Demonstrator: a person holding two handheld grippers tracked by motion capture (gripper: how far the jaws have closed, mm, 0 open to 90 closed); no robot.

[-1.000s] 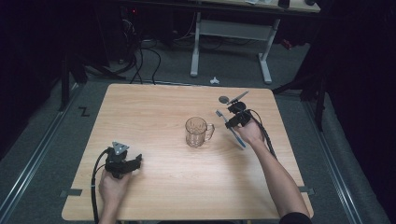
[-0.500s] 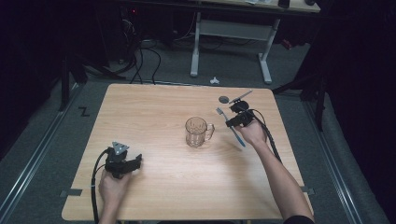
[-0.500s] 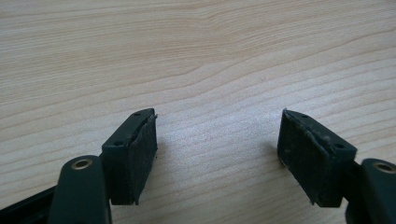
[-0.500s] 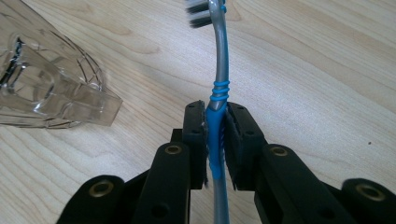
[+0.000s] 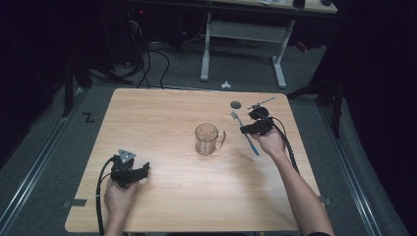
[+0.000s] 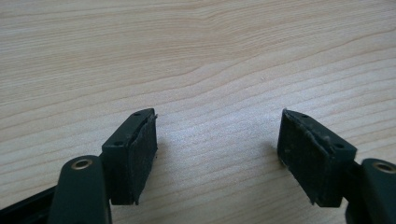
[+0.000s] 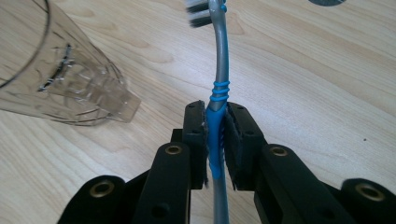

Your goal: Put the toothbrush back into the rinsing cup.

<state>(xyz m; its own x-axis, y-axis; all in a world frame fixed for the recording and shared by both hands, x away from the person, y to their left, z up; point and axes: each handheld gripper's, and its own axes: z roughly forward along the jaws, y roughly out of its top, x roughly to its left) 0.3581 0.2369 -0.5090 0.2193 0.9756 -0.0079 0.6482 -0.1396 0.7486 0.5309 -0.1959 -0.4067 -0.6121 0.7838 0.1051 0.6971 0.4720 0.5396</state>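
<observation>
Two hand-held grippers logged. My right hand-held gripper (image 7: pixel 215 140) pinches a blue-and-grey plastic toothbrush (image 7: pixel 218 84) mid-handle, bristles away, just beside the clear glass handled mug (image 5: pixel 208 139) on the light wooden surface (image 5: pixel 162 123). My left hand-held gripper (image 6: pixel 217 158) rests spread, holding nothing. Risk: the slim handle could pivot between the pads, or knock the mug.

One glass mug (image 5: pixel 208 139), one toothbrush (image 5: pixel 244 132), two grippers.

mug (image 5: pixel 208 139) mid-table (image 5: pixel 162 110), toothbrush (image 5: pixel 244 130) just right
</observation>
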